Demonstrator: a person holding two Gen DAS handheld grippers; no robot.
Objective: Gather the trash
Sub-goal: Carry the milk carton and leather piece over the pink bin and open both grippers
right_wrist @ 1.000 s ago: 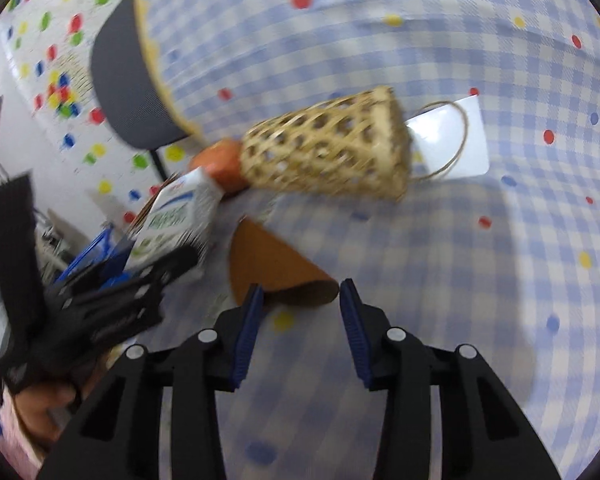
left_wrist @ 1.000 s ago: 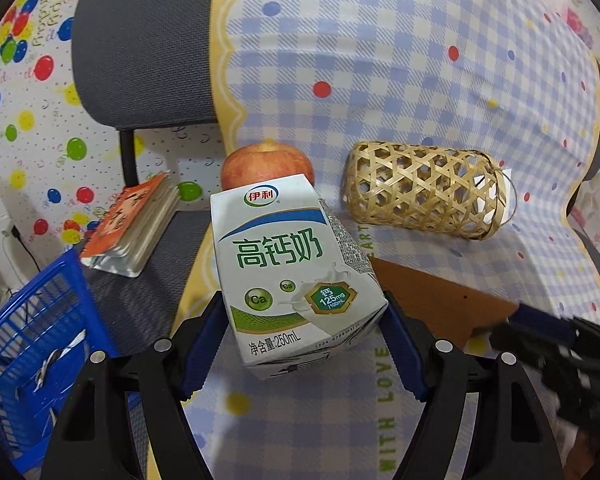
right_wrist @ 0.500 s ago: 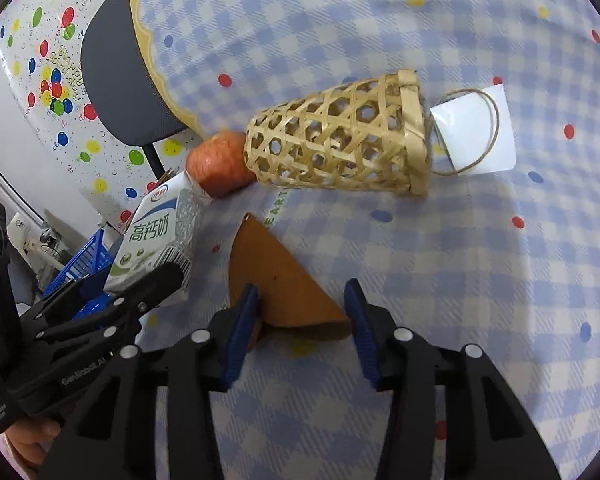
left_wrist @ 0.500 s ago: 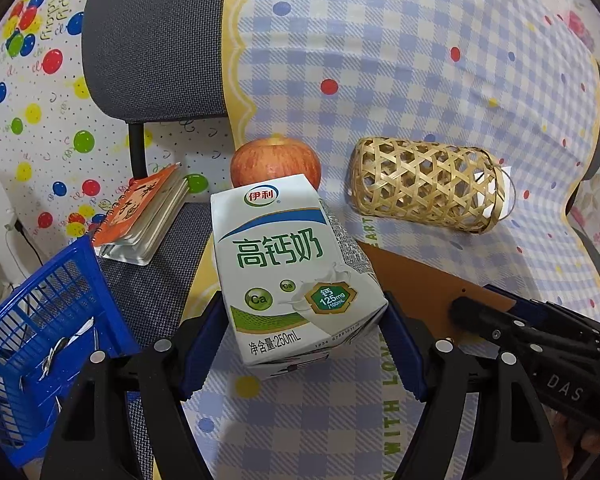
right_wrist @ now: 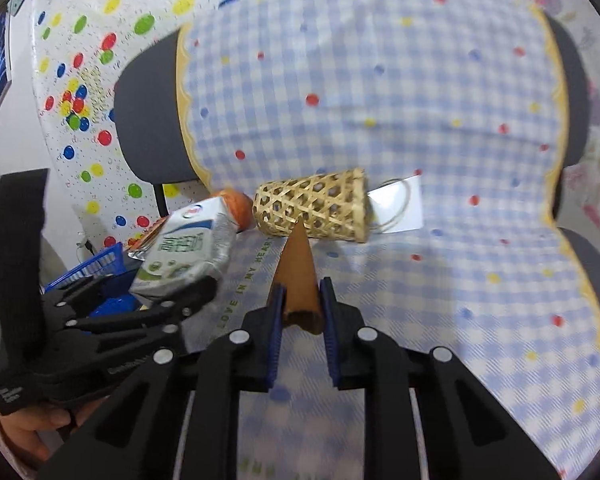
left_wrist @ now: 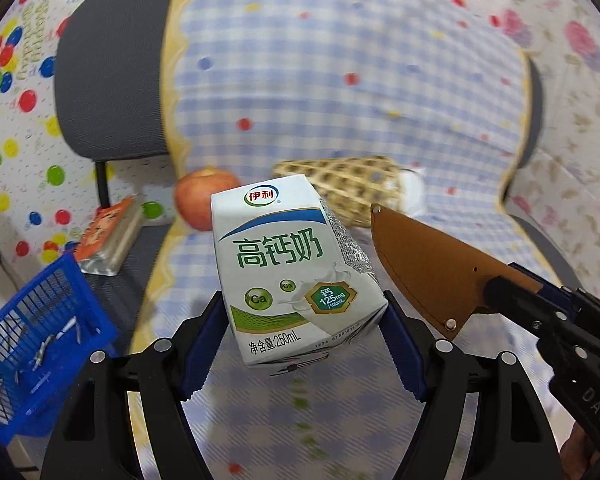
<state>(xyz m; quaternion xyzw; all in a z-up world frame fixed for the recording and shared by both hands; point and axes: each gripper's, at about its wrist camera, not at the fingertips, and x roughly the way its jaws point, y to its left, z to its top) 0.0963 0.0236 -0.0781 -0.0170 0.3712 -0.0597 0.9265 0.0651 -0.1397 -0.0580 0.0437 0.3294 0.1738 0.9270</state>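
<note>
Checked cloth (left_wrist: 340, 80) over the chairs; blue basket (left_wrist: 40, 344) at lower left, off the cloth's edge. Carry both loads level toward that basket and release only above its rim. Left gripper (left_wrist: 304, 344): jaws wide, clamped on the milk carton (left_wrist: 292, 272), lifted clear. Right gripper (right_wrist: 300, 312): jaws have just narrowed onto the brown leather sheath (right_wrist: 298, 276), pinched at its wide end, tip forward.

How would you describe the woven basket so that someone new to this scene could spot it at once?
Start at the blue-and-white checked cloth draped over the seat. Near its left edge, right of the red apple, lies the woven bamboo basket, tipped on its side. It alone is a pale yellow open lattice, with a white card at its wide end.
</note>
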